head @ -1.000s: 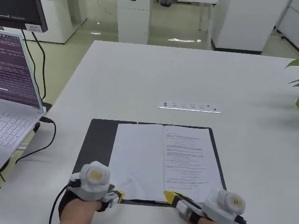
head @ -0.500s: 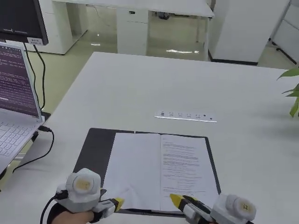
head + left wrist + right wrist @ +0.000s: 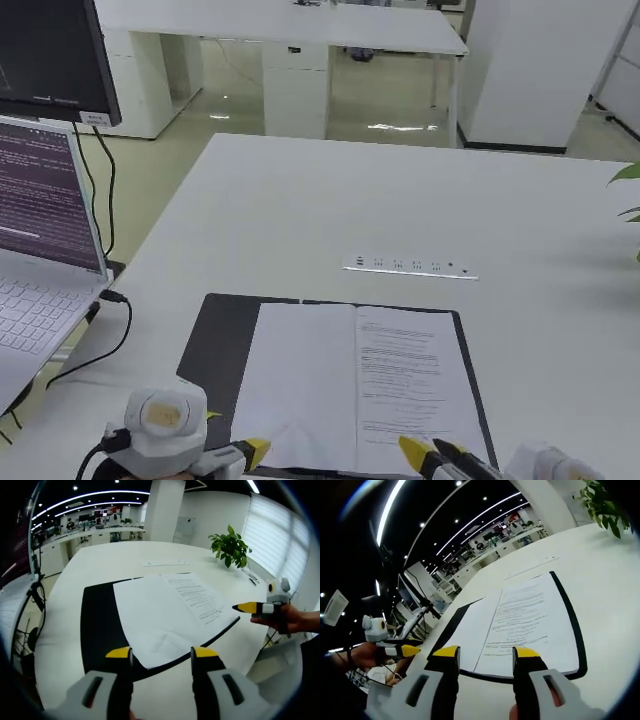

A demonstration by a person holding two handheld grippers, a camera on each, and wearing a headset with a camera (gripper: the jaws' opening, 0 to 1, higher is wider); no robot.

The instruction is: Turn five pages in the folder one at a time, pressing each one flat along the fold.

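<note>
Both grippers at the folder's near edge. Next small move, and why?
Probably bring the right gripper down on the printed page at its near edge and pinch it to start the turn: its jaws stand open and empty at that edge, and the page lies flat.

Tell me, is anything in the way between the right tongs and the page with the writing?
No, nothing visible. The right tongs are open at the folder's near edge, and the printed page lies flat just ahead of them with nothing on it.
</note>
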